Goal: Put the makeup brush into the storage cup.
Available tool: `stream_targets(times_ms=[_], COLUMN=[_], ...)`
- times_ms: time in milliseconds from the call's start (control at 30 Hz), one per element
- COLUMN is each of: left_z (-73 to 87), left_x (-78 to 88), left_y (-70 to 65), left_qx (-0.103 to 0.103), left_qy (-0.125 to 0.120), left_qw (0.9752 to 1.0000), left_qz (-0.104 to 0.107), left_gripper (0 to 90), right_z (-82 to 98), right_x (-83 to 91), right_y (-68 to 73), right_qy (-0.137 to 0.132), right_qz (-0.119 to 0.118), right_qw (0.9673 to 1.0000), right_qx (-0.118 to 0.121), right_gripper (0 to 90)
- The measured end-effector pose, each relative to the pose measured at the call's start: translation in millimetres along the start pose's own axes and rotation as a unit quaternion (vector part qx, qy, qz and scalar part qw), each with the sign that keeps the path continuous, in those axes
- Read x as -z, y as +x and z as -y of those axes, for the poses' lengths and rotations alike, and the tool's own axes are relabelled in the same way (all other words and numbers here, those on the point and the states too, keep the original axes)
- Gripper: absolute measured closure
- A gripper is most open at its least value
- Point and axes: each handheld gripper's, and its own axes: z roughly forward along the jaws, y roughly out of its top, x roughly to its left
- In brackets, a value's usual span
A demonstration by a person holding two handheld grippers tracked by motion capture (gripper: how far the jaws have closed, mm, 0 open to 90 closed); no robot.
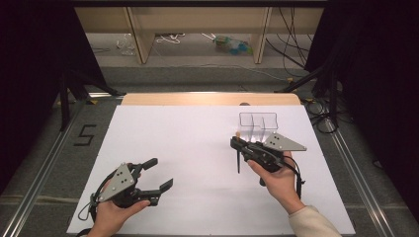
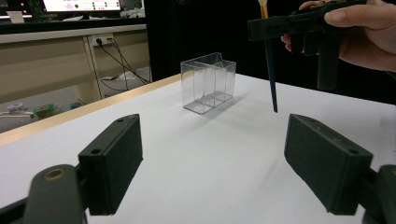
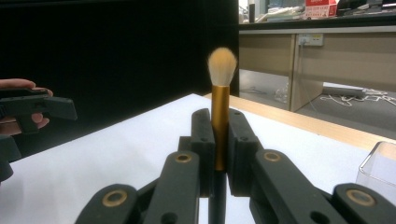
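I read the brush (image 3: 220, 116) as glossy gold metal at the ferrule, soft pale bristles, dark matt handle. Organizer (image 2: 208, 82): clear smooth plastic, glossy edges. Both grippers, right gripper (image 3: 220, 140) and left gripper (image 2: 231, 154), look matt black plastic, brass-coloured pivots. Table (image 1: 188, 148): matt white sheet, pale wood edge at the far side.

Setting: a lab or recording room, not a home.
Work surface: white table (image 1: 197, 148) with a wooden edge at 12 o'clock, standing alone.
Surround: black curtains (image 1: 29, 59) at 9 and 3 o'clock, on dark stands.
Floor: grey, metal rails at 8 and 4 o'clock, a taped "5" (image 1: 85, 135) at 9 o'clock.
Background: plain wooden benches (image 1: 197, 19) at 12 o'clock, loose cables (image 1: 291, 39) at 1 o'clock.
Office signs: lit monitor (image 2: 81, 5) and wall socket (image 2: 102, 39) in the left gripper view.
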Motion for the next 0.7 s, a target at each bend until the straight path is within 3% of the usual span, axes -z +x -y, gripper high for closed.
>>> stream_targets(times_ms=[133,167,200,233,700], left_z=[-0.1,0.4,0.3,0.2,0.3], left_x=[0.1,-0.1,-0.2,-0.3,-1.0], left_y=[1.0,-0.4,-0.1,0.1,-0.2], left_qx=[-0.004,0.008,0.005,0.001,0.001], left_qy=[0.000,-0.001,0.000,0.000,0.001], left_qw=[1.0000,1.0000,1.0000,1.0000,1.0000], left_qz=[0.000,-0.001,-0.001,0.000,-0.002], left_gripper=[19.1,19.1,19.1,19.1,19.0], right_z=[-1.9,-2.3,-2.6,-3.4,-8.4], right_x=[1.8,2.1,1.6,3.0,6.3], right_y=[-2.0,-3.0,-4.2,-4.4,-13.7], right_qy=[-0.002,-0.002,-0.012,-0.002,-0.014], right_qz=[0.003,0.004,0.004,0.007,0.029], right_qw=[1.0000,1.0000,0.9999,1.0000,0.9994], right_qx=[0.000,0.003,0.003,0.000,0.010], right_gripper=[84.2,84.1,84.2,84.1,84.1])
